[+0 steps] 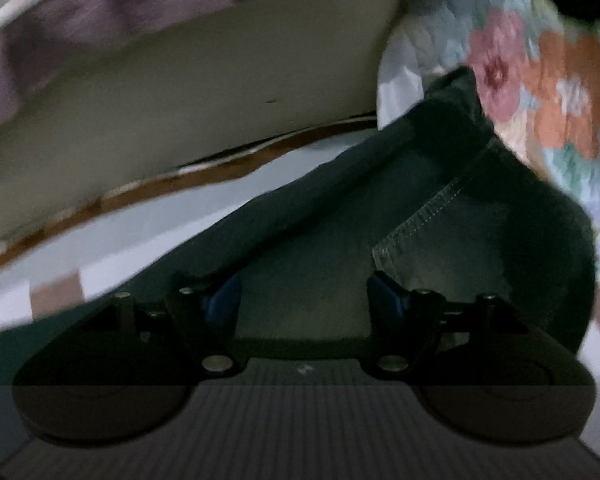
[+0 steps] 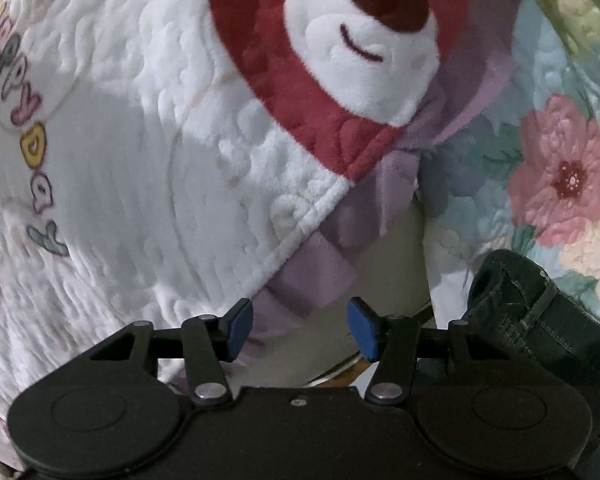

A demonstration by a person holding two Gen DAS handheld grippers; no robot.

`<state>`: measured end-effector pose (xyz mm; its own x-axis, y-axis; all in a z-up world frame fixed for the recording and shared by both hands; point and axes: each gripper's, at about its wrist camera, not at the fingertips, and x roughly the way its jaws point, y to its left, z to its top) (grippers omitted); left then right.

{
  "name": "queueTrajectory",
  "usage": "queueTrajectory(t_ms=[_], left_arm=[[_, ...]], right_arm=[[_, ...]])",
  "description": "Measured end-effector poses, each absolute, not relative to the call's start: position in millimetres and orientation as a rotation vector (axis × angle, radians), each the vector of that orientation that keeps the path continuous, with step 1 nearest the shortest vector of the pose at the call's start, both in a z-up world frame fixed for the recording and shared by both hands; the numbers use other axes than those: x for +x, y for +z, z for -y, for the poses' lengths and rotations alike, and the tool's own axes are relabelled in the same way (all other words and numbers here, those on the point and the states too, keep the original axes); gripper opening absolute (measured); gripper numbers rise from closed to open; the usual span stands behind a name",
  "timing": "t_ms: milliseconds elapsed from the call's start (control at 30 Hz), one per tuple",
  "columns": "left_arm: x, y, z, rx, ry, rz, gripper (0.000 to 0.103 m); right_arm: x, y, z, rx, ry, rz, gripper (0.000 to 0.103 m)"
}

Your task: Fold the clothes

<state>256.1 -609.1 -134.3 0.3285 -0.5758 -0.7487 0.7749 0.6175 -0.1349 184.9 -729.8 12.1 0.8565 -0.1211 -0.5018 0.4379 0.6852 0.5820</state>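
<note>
Denim garment (image 1: pixel 440 216) is spread directly under the left gripper (image 1: pixel 302 300), jaws held apart. Beside the denim, the right gripper (image 2: pixel 300 330) is seen spread near a plush blanket (image 2: pixel 148 168).

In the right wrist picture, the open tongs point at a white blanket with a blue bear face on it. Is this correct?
Not quite. The right wrist view shows the bear face is red, not blue. The rest holds: the right tongs are open, pointing at the white blanket.

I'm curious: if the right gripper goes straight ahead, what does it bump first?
Probably the purple trim of the white blanket, just beyond the right gripper; depth is unclear.
</note>
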Motion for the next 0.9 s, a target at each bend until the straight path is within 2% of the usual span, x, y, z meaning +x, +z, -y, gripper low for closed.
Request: queueTrajectory(t_ms=[67,167,200,233,400,467,533,600,700,900], left_arm=[[257.5,-124.7,604.9,0.212,-0.845,-0.872,0.060],[250.4,-103.3,581.7,0.080,-0.760,-0.868,0.057],[243.6,-94.9,567.4,0.028,-0.737,-0.877,0.054],[236.8,-86.6,553.0,-0.023,-0.715,-0.885,0.046],[201.9,-90.6,503.0,0.050,-0.555,-0.934,0.044],[194.5,-93.8,485.2,-0.017,-0.537,-0.942,0.042],[183.4,-100.6,474.5,-0.054,-0.532,-0.964,0.043],[172.9,-109.7,470.0,-0.015,-0.494,-0.997,0.043],[161.3,-114.4,462.0,0.040,-0.449,-0.944,0.049],[178.3,-106.3,420.9,-0.134,-0.401,-0.847,0.050]], right_arm=[[175.2,18.0,735.2,0.788,-0.303,-0.433,0.059],[157.5,26.7,744.9,0.855,-0.257,-0.404,0.059],[151.6,29.7,748.1,0.877,-0.242,-0.395,0.058],[145.7,32.6,751.4,0.900,-0.226,-0.385,0.058],[116.3,47.1,767.5,1.009,-0.148,-0.334,0.059],[104.6,52.9,773.9,1.052,-0.116,-0.314,0.061],[100.2,53.7,767.9,1.012,-0.117,-0.407,0.061],[91.6,50.5,754.3,0.826,-0.098,-0.536,0.061],[48.7,24.1,755.9,0.617,-0.099,-0.609,0.061],[-84.8,-92.3,849.1,0.954,-0.265,-0.566,0.063]])
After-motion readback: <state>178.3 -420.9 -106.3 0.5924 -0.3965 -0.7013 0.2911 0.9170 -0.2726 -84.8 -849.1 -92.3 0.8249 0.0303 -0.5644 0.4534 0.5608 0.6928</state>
